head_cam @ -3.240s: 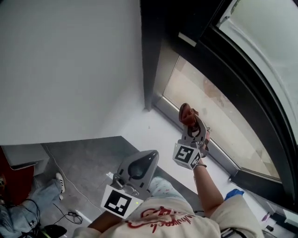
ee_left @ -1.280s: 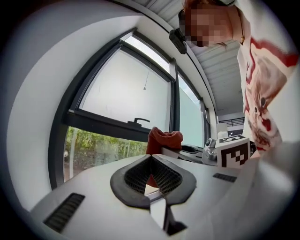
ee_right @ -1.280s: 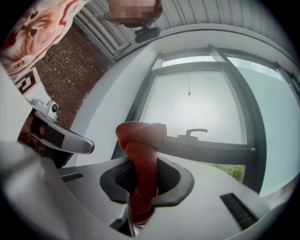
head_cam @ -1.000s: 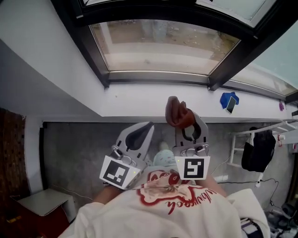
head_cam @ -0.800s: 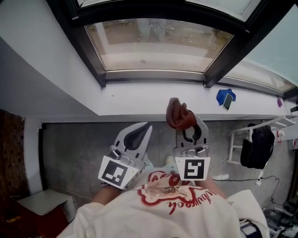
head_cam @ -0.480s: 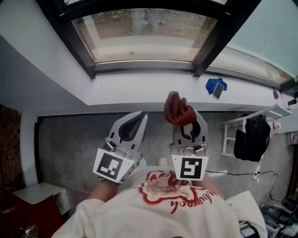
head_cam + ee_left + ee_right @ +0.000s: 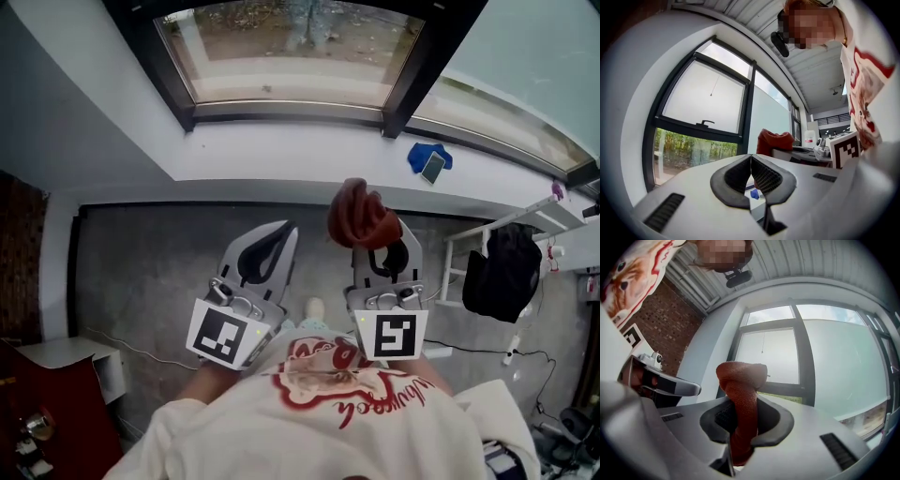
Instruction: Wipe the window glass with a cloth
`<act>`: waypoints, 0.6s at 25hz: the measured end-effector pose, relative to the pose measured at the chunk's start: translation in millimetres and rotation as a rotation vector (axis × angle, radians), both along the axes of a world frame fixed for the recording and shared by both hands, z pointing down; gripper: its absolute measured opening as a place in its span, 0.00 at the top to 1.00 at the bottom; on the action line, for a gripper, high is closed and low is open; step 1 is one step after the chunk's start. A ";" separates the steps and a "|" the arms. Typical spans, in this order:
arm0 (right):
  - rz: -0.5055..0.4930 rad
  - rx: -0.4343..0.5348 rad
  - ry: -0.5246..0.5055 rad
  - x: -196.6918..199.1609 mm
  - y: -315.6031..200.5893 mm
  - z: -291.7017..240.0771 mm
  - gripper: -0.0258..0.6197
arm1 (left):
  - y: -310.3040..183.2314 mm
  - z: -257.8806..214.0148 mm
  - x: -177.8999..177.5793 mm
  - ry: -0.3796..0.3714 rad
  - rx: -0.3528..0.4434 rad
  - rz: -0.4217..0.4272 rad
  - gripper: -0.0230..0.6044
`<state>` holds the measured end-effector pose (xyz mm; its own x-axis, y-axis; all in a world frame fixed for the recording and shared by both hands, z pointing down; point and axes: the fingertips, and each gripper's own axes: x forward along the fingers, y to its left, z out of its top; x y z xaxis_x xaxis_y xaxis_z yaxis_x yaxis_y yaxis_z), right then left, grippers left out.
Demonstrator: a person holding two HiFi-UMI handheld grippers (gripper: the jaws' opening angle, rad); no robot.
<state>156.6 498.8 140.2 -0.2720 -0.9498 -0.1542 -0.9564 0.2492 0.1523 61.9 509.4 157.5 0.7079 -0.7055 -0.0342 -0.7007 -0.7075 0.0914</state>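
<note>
Rust-red cloth [image 7: 361, 214] stays clamped in right gripper [image 7: 382, 246]; left gripper [image 7: 279, 236] closed, empty; windowsill [image 7: 281, 167] farther.

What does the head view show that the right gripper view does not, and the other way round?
Only the head view shows the grey floor, the small blue object on the white window sill, and the black garment hanging at a white rack. Only the right gripper view shows the red brick wall and the ribbed ceiling. Both show the right claw shut on the rust-red cloth, the dark-framed window and the left claw.
</note>
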 end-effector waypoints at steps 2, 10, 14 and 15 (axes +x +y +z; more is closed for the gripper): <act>0.019 0.006 0.030 -1.1 3.7 -3.1 0.85 | 4.9 2.3 -1.7 -0.012 -0.013 0.012 0.93; -0.010 -0.056 -0.080 -19.9 4.7 -4.5 0.85 | 19.7 -3.4 -17.3 -0.043 -0.032 0.046 0.93; 0.001 -0.025 -0.055 -27.6 8.7 -5.7 0.85 | 22.8 -1.0 -24.0 -0.045 -0.033 0.052 0.93; 0.010 -0.024 -0.054 -28.1 8.9 -6.0 0.85 | 21.7 -0.4 -26.2 -0.047 -0.033 0.047 0.93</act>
<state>128.5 507.7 134.1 -0.2544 -0.9560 -0.1459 -0.9655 0.2425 0.0943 35.7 531.1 157.0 0.7408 -0.6713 0.0231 -0.6706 -0.7372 0.0830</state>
